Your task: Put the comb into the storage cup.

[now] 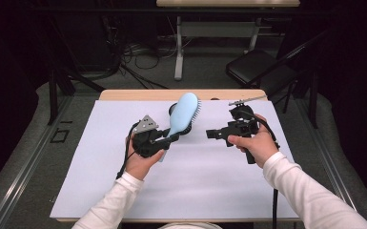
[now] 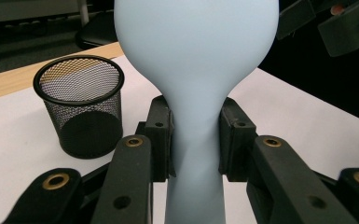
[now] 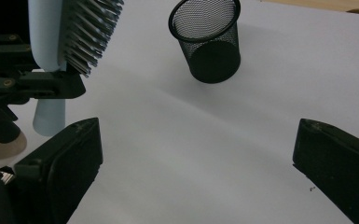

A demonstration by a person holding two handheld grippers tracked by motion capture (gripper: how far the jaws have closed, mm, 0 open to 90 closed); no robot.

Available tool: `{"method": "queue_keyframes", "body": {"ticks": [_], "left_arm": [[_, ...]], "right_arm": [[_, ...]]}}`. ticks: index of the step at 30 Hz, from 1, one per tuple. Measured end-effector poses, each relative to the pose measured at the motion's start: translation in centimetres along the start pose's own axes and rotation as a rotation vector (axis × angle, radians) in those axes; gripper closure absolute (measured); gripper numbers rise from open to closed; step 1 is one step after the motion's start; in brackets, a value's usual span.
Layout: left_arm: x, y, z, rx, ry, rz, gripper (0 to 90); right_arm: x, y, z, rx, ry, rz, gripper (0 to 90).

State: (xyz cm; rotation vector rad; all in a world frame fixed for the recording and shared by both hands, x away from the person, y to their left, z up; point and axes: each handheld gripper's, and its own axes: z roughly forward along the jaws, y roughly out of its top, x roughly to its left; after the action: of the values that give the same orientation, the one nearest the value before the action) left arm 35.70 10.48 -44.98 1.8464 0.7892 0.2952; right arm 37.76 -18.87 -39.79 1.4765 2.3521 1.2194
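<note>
A light blue hairbrush (image 1: 184, 110) is lifted over the white sheet, head away from me and bristles facing right. My left gripper (image 1: 170, 137) is shut on its narrow neck (image 2: 196, 140), a black pad (image 2: 160, 135) pressing on each side. In the right gripper view the bristles (image 3: 91, 32) stick out toward the camera, with the left gripper (image 3: 28, 86) beneath them. My right gripper (image 1: 214, 134) hovers to the brush's right, pointing left; its jaws (image 3: 198, 172) stand wide open with nothing between them. A black mesh cup (image 2: 81, 107) (image 3: 210, 42) stands upright on the sheet beyond the brush.
A white sheet (image 1: 195, 186) covers most of the wooden table (image 1: 124, 94). Beyond the far edge are a black folding chair (image 1: 257, 67), a table leg (image 1: 178, 47) and floor cables (image 1: 138, 52). Dark drapes close both sides.
</note>
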Motion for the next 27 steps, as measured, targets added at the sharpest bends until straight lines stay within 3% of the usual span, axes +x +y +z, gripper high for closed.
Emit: {"method": "queue_keyframes", "body": {"ticks": [27], "left_arm": [[-0.1,-0.2,0.1,0.004,-0.001,0.0,69.7]], "right_arm": [[0.7,1.9,-0.7,-0.047,0.047,0.042,2.1]]}}
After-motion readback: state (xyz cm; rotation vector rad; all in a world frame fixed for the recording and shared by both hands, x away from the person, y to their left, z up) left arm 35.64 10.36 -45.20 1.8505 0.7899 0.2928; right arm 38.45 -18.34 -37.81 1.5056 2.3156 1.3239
